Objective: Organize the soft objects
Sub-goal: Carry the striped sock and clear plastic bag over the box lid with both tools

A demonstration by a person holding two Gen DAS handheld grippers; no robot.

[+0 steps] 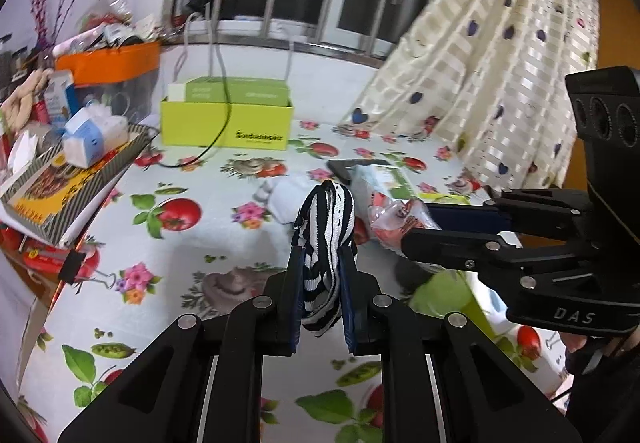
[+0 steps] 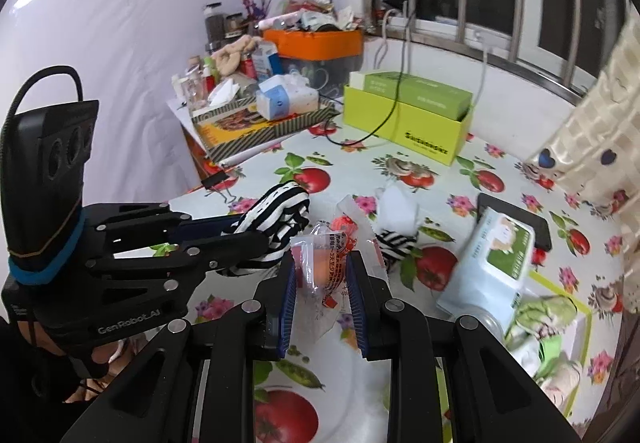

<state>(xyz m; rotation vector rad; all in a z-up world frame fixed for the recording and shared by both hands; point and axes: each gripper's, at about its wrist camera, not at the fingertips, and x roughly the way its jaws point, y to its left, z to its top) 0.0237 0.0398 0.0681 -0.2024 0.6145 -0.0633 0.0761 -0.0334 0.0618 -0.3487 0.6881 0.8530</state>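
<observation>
Holding two soft things at once right now, so here's how it sits. My left gripper has its blue pads pressed in tight on a striped sock, which bunches up above the fingertips and droops a bit below them, clear of the table. My right gripper pinches a crinkly clear snack packet around its middle, jaws only partly closed since the packet is puffy. I figure gripping both mid-body keeps them from sliding out while I carry them.

Just past my right fingertips, another striped sock lies on the fruit-print tablecloth with a white cloth touching it. Off to the right of those fingers, a pack of wet wipes leans over a yellow-rimmed bin already holding soft stuff, probably where these go.

Further out, a lime-green box sits by the wall, with a cluttered tray left of my left fingers and a curtain hanging right. Open cloth ahead gives plenty of room; the two grippers are close together though, so I should mind them bumping.
</observation>
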